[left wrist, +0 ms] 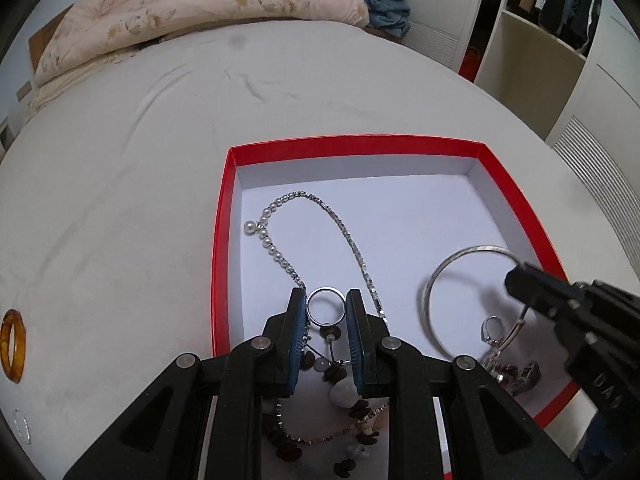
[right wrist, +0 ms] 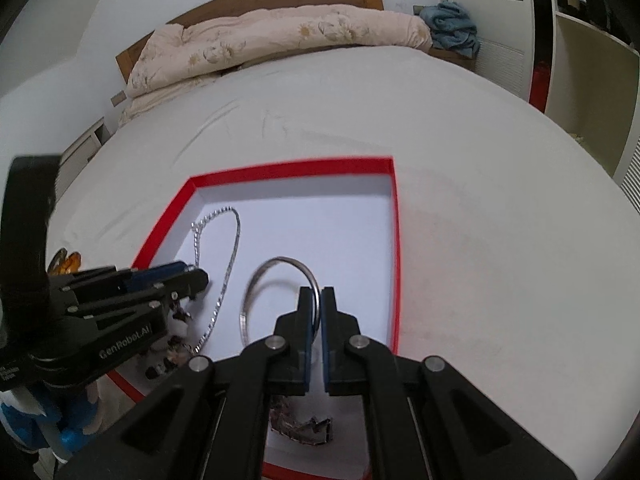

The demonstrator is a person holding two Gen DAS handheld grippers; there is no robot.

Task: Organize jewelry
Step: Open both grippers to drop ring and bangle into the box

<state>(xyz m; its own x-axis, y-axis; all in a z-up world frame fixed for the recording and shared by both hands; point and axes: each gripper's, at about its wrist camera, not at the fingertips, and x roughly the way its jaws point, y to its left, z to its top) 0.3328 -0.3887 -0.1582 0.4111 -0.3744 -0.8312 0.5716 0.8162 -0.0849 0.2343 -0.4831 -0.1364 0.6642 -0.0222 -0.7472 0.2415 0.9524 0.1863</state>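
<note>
A red box (left wrist: 224, 216) with a white floor lies on the bed and also shows in the right wrist view (right wrist: 394, 240). My left gripper (left wrist: 326, 304) is shut on a silver ring (left wrist: 325, 311) held above the box. My right gripper (right wrist: 316, 298) is shut on a large silver bangle (right wrist: 256, 284), also seen in the left wrist view (left wrist: 436, 276), tilted upright inside the box. A pearl and chain necklace (left wrist: 280, 232) lies in the box. A brown bead necklace (left wrist: 344, 392), a small ring (left wrist: 492, 330) and a watch (left wrist: 520, 376) lie near the box's front.
An amber bangle (left wrist: 12, 344) lies on the white bedsheet (left wrist: 120, 200) left of the box. A rolled floral quilt (left wrist: 192, 12) and a blue towel (left wrist: 388, 4) are at the far end. A wardrobe (left wrist: 560, 40) stands at the right.
</note>
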